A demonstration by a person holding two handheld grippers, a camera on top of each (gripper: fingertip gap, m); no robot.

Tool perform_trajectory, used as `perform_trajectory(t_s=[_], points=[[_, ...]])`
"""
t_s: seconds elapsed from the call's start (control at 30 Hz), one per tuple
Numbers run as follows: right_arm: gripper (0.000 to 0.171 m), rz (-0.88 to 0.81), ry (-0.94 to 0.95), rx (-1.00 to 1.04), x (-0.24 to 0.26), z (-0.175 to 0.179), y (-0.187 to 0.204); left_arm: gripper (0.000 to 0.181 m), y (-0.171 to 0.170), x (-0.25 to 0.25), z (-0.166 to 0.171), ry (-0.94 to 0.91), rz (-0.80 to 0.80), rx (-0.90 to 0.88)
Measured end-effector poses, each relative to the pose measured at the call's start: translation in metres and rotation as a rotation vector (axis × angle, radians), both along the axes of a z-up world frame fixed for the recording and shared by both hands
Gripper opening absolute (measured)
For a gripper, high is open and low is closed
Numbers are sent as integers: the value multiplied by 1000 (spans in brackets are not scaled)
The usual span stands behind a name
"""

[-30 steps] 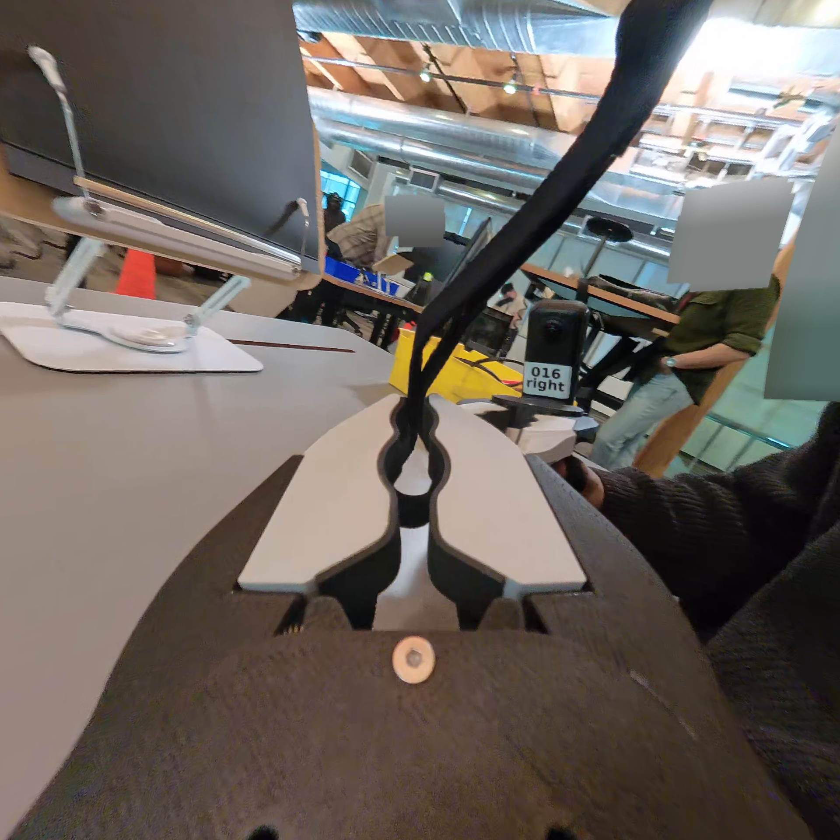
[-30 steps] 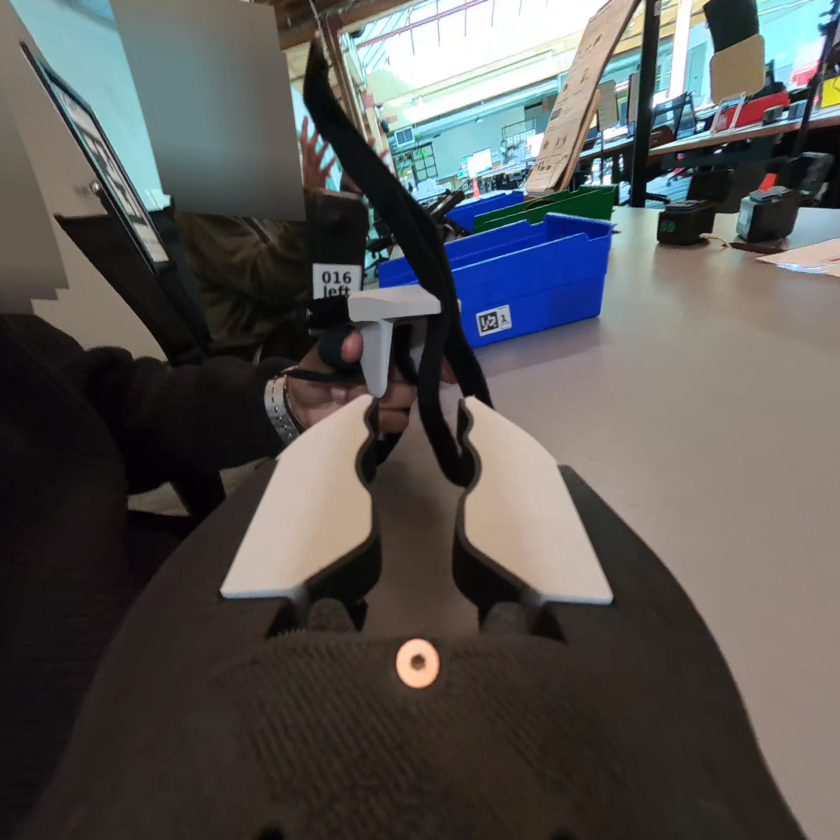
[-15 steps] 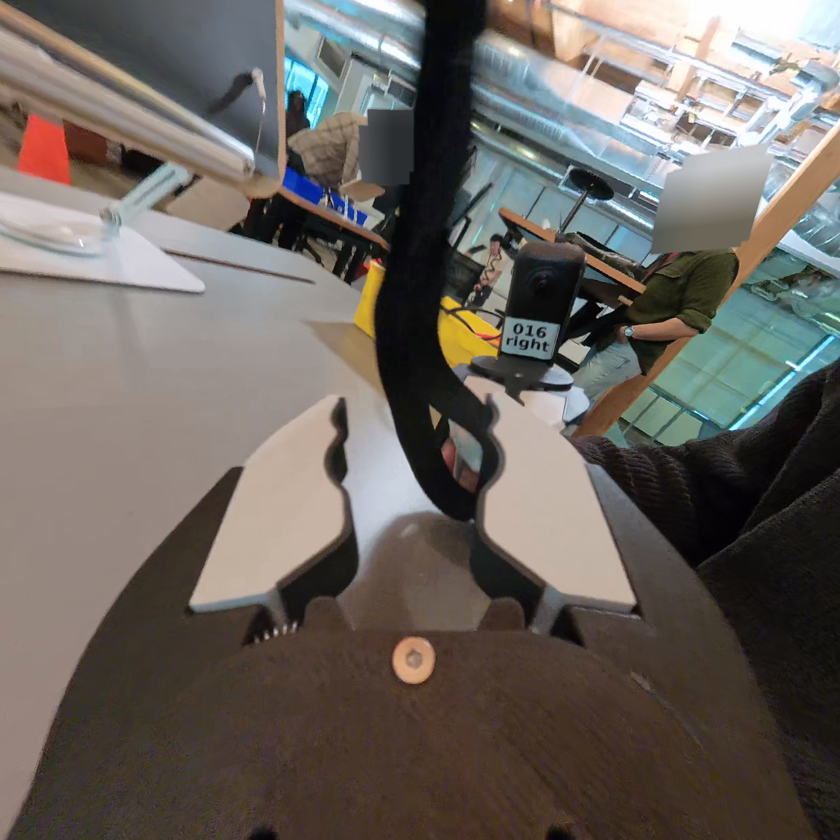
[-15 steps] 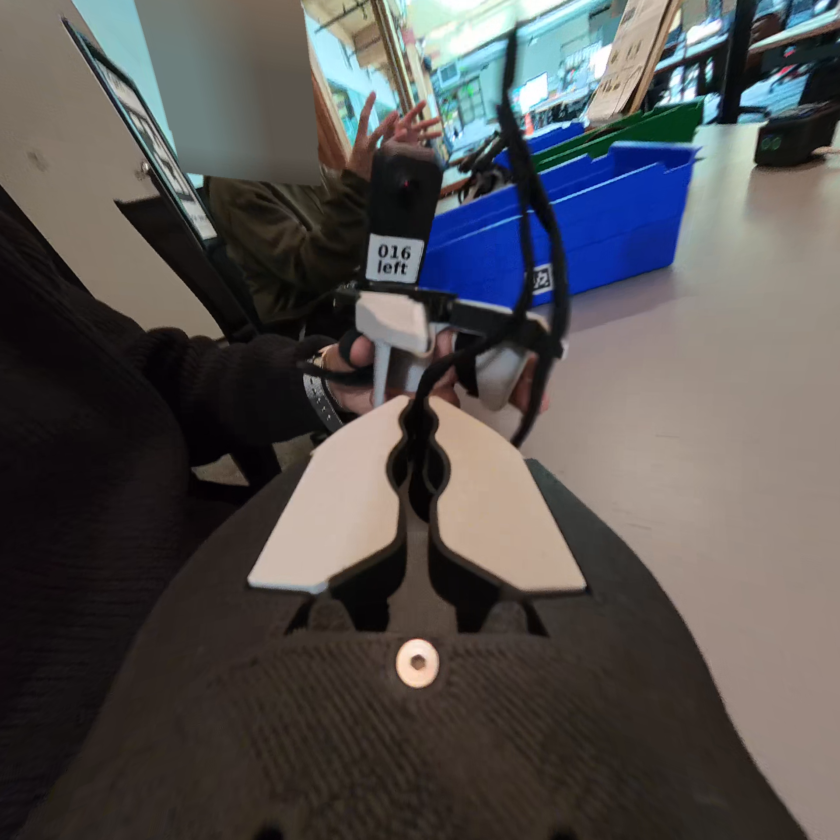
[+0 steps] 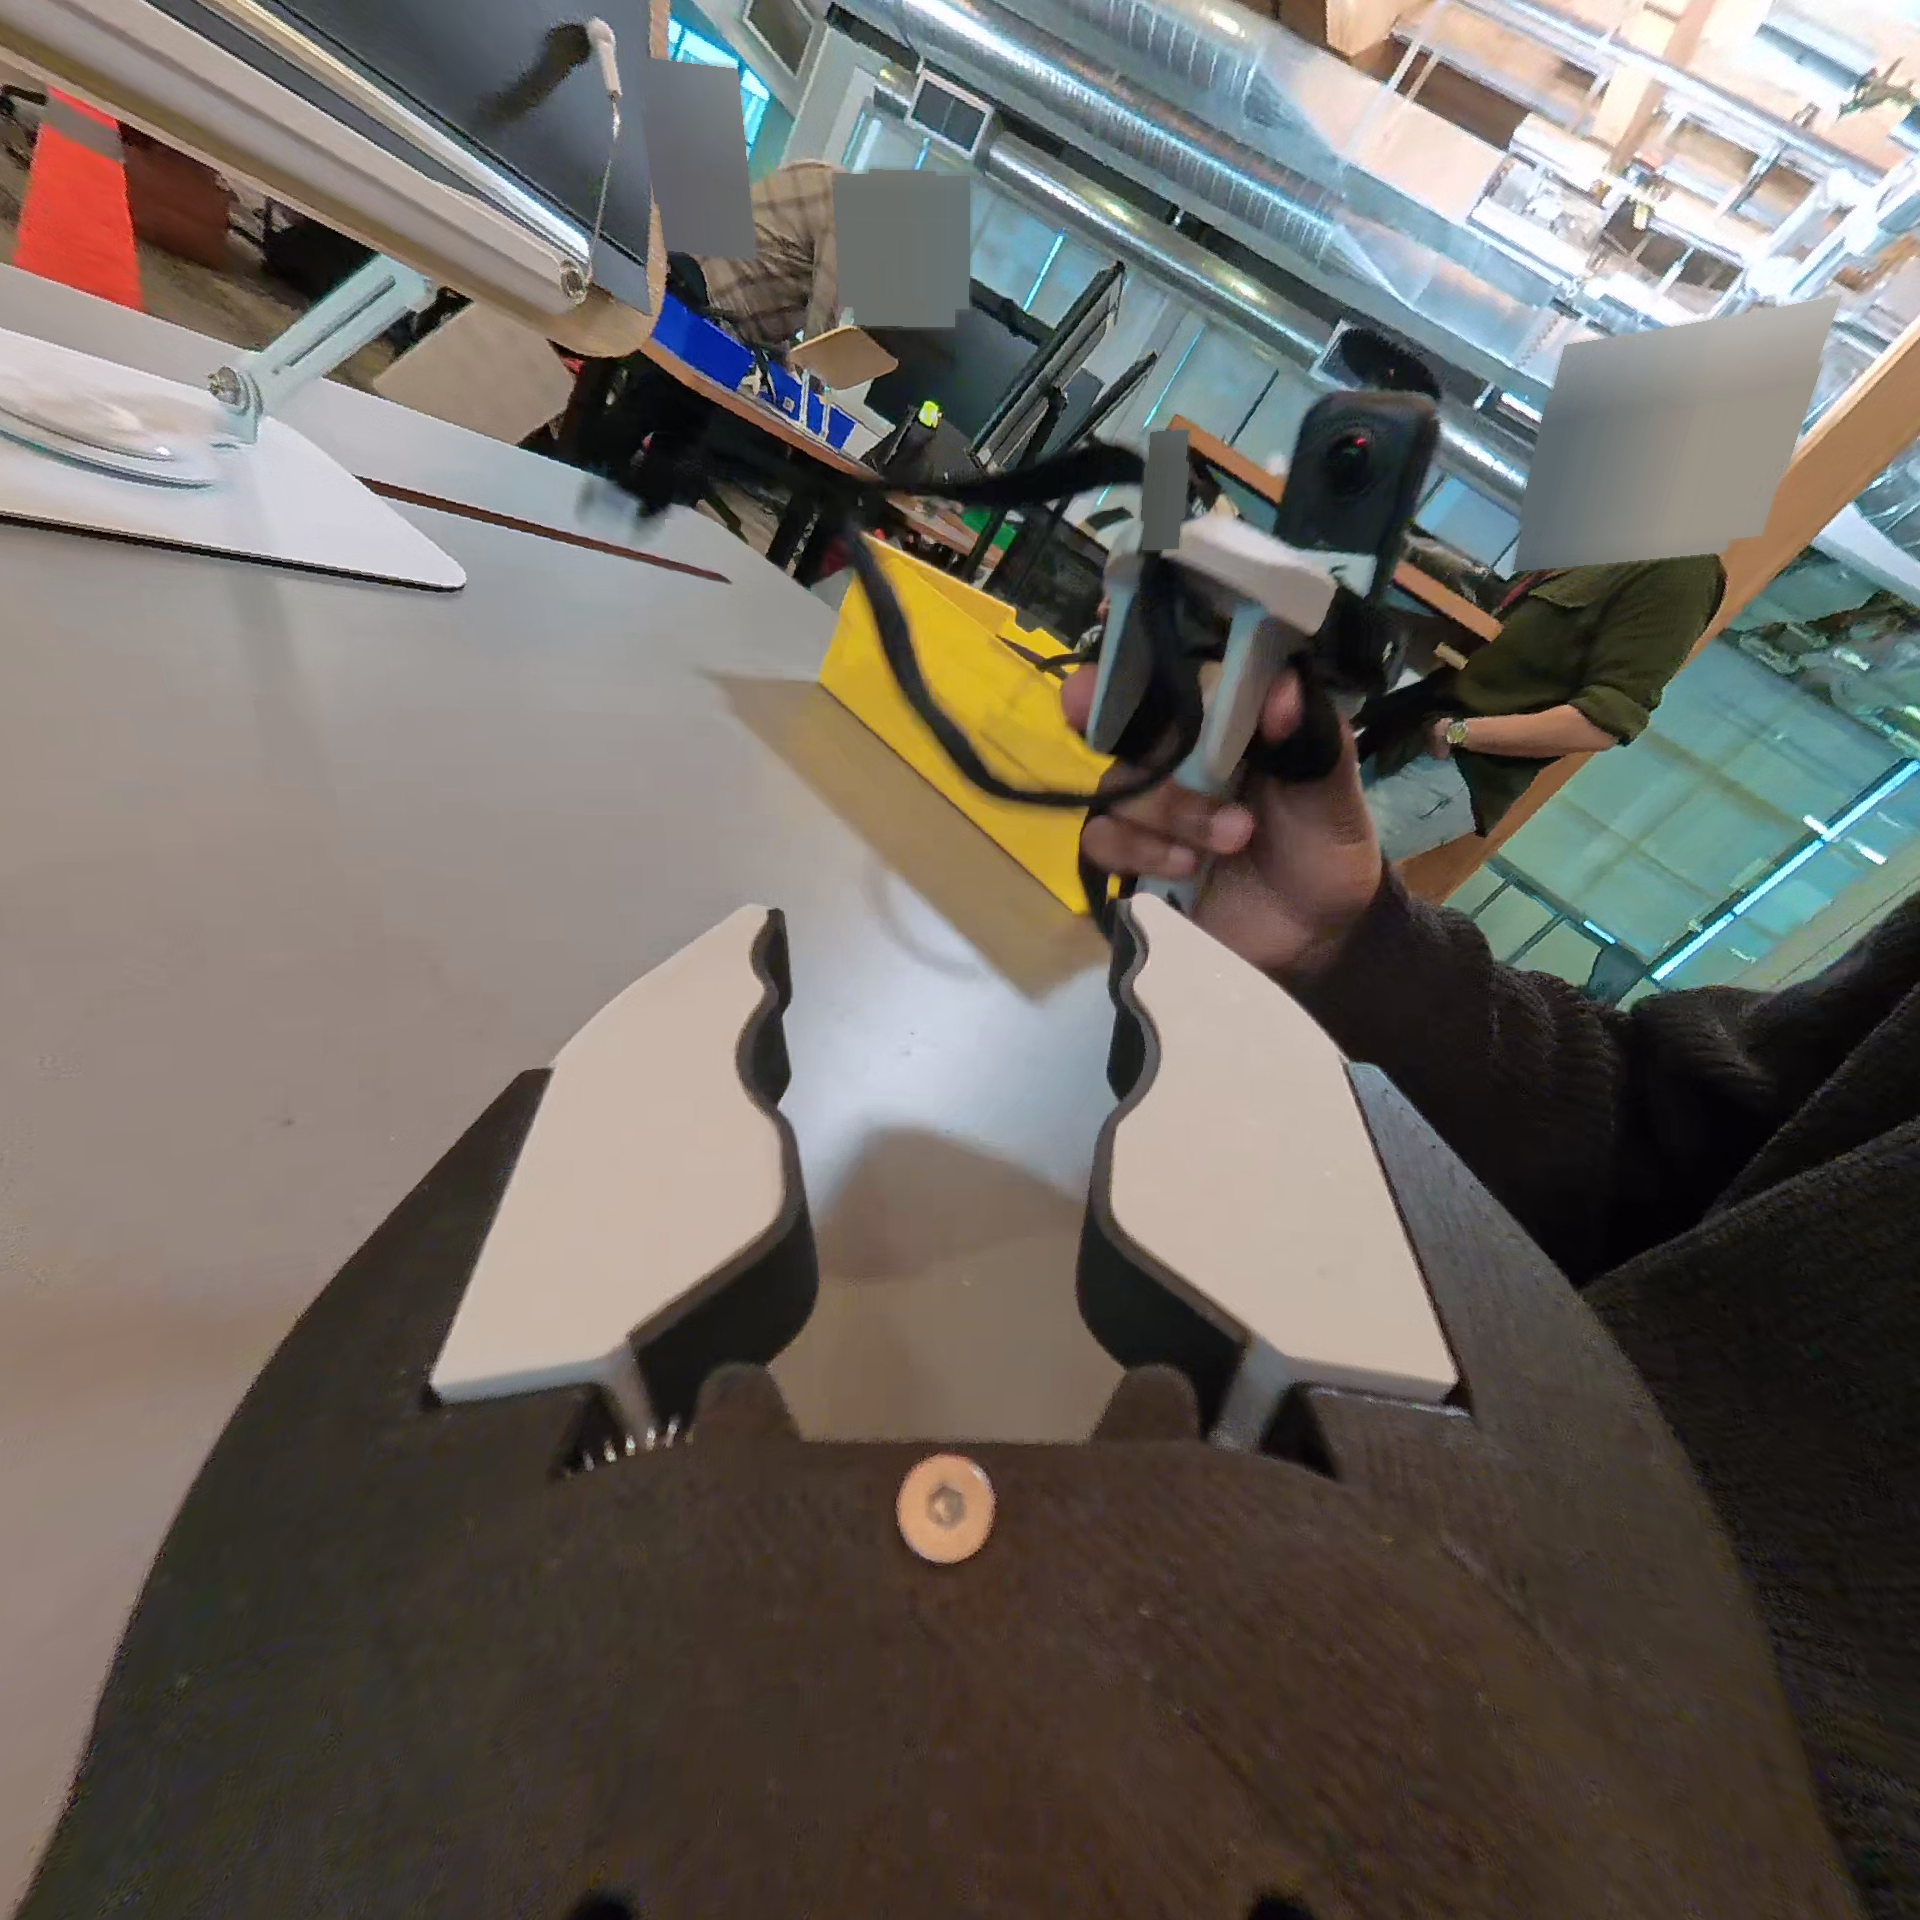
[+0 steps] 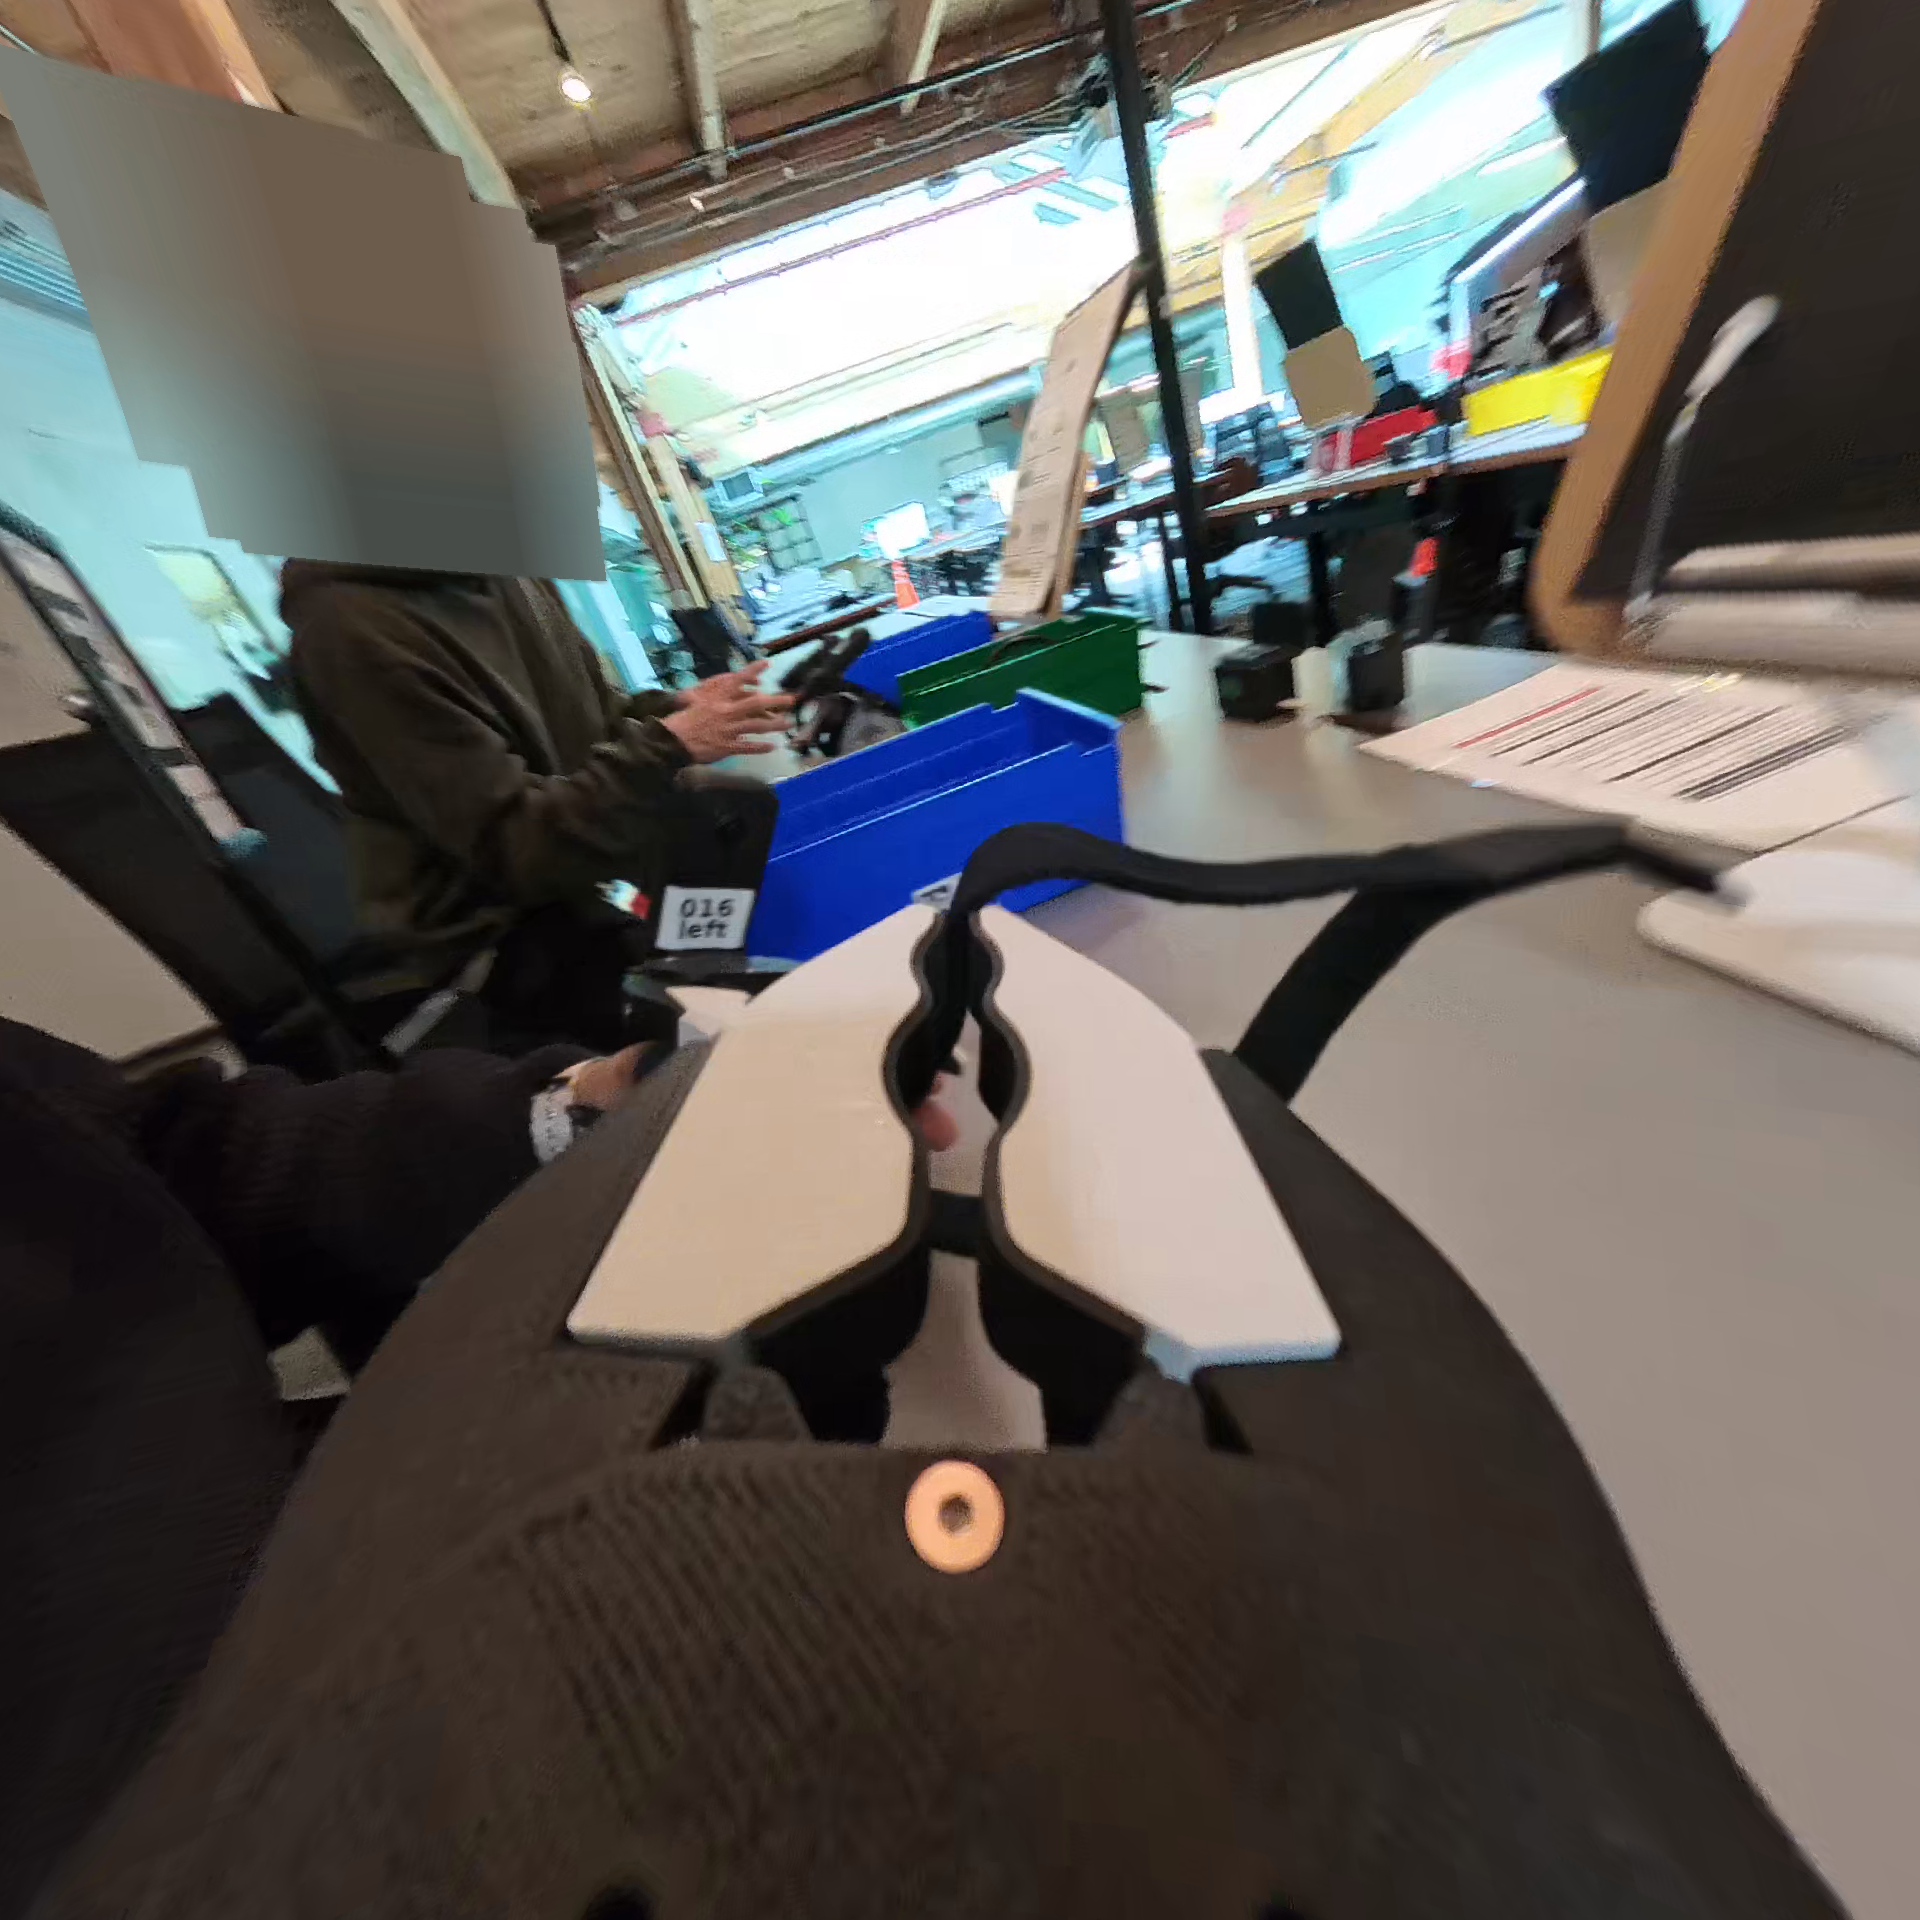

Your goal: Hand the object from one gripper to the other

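Above the grey table [image 5: 312, 831] the left gripper [image 5: 945, 935] hovers with its two white fingers [image 5: 644, 1143] spread wide, and nothing is between them; only the bare table surface shows in the gap. Farther off and to the right in the left wrist view, the right gripper [image 5: 1174, 717] is held up in a person's hand [image 5: 1257, 842], with a dark sleeve [image 5: 1558, 1091] behind it. A black strap [image 5: 925, 665] hangs out of it and swings to the left, blurred, in front of a yellow bin [image 5: 956, 675] that stands on the far part of the table. A white plate with a metal stand [image 5: 260, 416] is at the far left.

From the right wrist view, the right gripper [image 6: 956, 935] has its white fingers [image 6: 769, 1143] pressed almost together, and the black strap [image 6: 1299, 878] is pinched at their tips. From there the strap arches up and runs to the right over the table [image 6: 1558, 1247], while another part of it drops down on the right side of the gripper. A blue bin [image 6: 935, 800] stands just beyond the tips, a green bin [image 6: 1029, 665] farther behind it. Printed paper sheets [image 6: 1662, 748] lie at the far right. The left gripper's body with its label [image 6: 701, 914] appears at the left, low, apart from the strap.
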State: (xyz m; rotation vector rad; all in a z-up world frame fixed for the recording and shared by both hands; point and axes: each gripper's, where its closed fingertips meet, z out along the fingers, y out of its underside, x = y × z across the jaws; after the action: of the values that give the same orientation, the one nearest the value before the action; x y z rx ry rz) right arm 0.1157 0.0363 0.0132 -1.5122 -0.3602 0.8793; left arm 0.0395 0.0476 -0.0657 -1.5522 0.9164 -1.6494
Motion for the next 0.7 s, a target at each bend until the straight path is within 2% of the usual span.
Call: perform_trajectory(t_s=[0.1,0.17,0.27,0.37,0.47,0.5,0.57,0.63,0.7], points=[[3,-90,-126,46,39,34,-10,57,2,-2,3,-20,8,-23],[3,-167,-251,0,73,45,-18,56,1,-2,3,-19,3,-16],[3,-402,-433,-121,150,47,-31,56,-4,1,-1,12,-13,26],[3,-633,-530,-239,232,36,-51,56,-10,3,-5,35,-34,58],[5,-740,-485,-418,290,8,-74,55,-9,5,-8,47,-31,53],[13,-737,-447,-508,301,-7,-80,55,-9,6,-7,41,-28,42],[40,-722,-383,-686,316,-37,-93,55,-9,8,-6,31,-29,23],[28,-751,-380,-718,328,-45,-99,54,-10,10,-7,37,-30,24],[27,-777,-372,-638,331,-32,-96,54,-11,11,-8,46,-26,39]])
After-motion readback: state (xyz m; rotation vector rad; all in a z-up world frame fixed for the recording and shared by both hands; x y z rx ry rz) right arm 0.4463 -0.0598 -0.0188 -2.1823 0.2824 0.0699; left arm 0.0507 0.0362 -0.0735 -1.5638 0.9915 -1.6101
